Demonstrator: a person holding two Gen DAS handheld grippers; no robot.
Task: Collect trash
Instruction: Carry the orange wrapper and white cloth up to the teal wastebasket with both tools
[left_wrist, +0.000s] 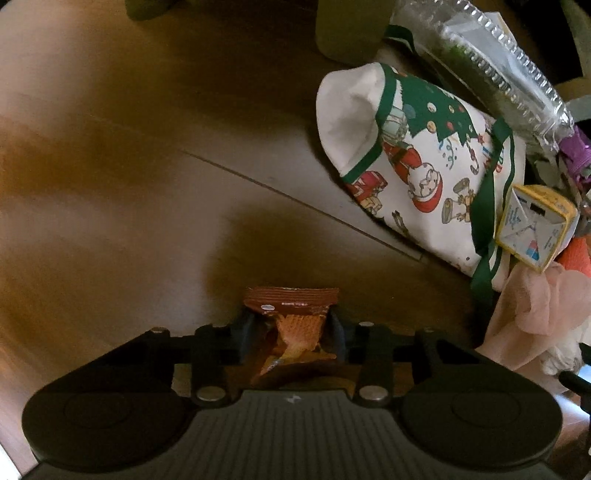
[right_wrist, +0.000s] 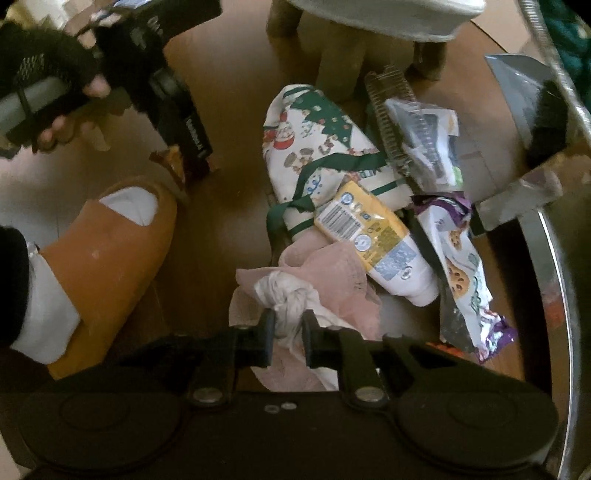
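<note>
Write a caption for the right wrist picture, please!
Right gripper pinches a knotted white tissue beside a yellow carton and cookie wrapper.

floor (left_wrist: 110, 147): smooth wood, dull sheen. snack wrapper (left_wrist: 291, 299): glossy crinkled foil. bag (left_wrist: 424, 155): matt printed cloth. tissue wad (right_wrist: 291, 295): soft crumpled paper.

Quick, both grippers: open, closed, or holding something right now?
Left gripper: closed on the snack wrapper.
Right gripper: closed on the knotted white rag.
</note>
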